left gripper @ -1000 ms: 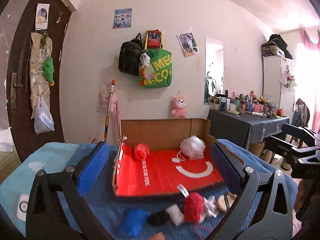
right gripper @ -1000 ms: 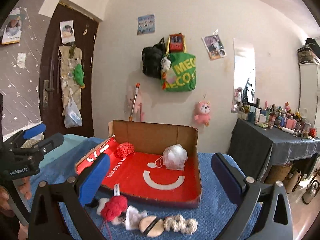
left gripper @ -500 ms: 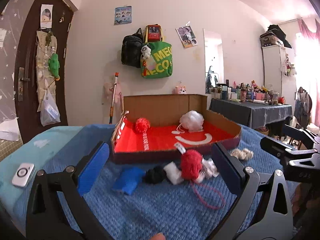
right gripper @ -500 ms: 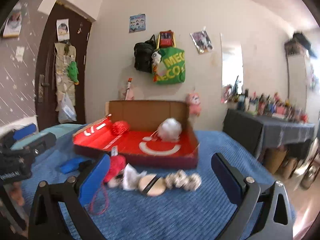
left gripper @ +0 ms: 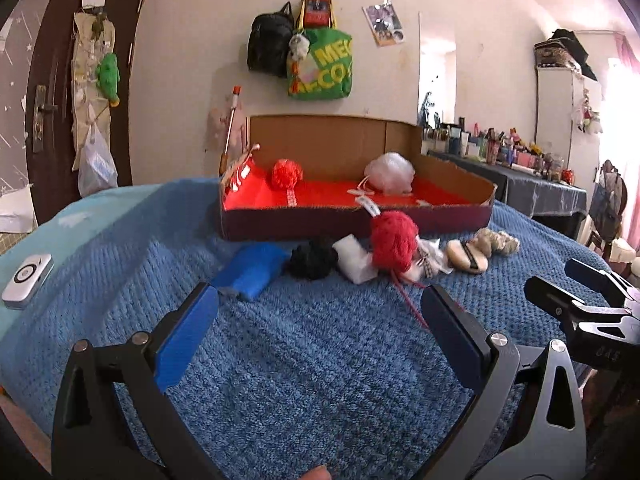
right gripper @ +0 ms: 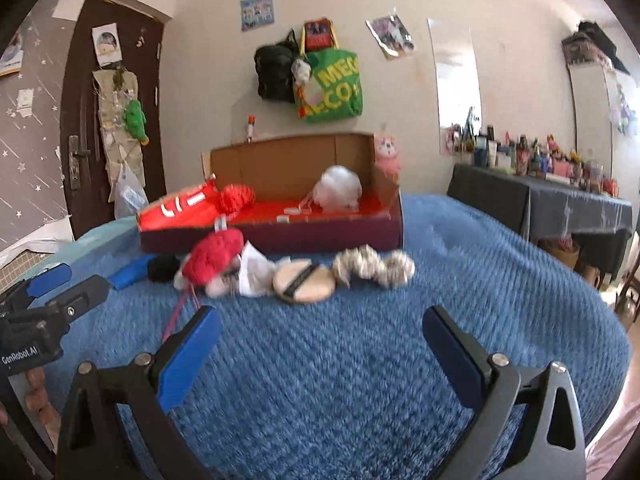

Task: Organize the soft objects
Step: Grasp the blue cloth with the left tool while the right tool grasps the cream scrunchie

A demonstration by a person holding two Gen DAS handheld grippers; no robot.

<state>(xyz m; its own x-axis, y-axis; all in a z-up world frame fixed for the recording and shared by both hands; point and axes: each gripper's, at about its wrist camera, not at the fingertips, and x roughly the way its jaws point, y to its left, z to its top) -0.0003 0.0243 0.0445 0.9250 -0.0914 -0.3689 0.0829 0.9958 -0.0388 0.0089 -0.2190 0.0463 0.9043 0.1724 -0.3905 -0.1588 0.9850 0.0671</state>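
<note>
Both your grippers have come down low over the blanket (left gripper: 304, 344) since a second ago, so the row of soft things is now at finger level. Your left gripper (left gripper: 320, 312), jaws wide and empty, faces the blue cloth (left gripper: 250, 270), black ball (left gripper: 313, 258) and red ball (left gripper: 393, 240) before the box (left gripper: 352, 224). Your right gripper (right gripper: 320, 330), also wide and empty, faces the puff (right gripper: 302, 282) and scrunchie (right gripper: 374, 266).

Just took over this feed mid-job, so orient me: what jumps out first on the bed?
The cardboard box with a bright red floor sits on the blue blanket, holding a red pom at its left and a white mesh puff at its right. In front of it runs a row of soft items, a big red yarn ball most vivid. Both claws, left and right, are open and empty.
</note>
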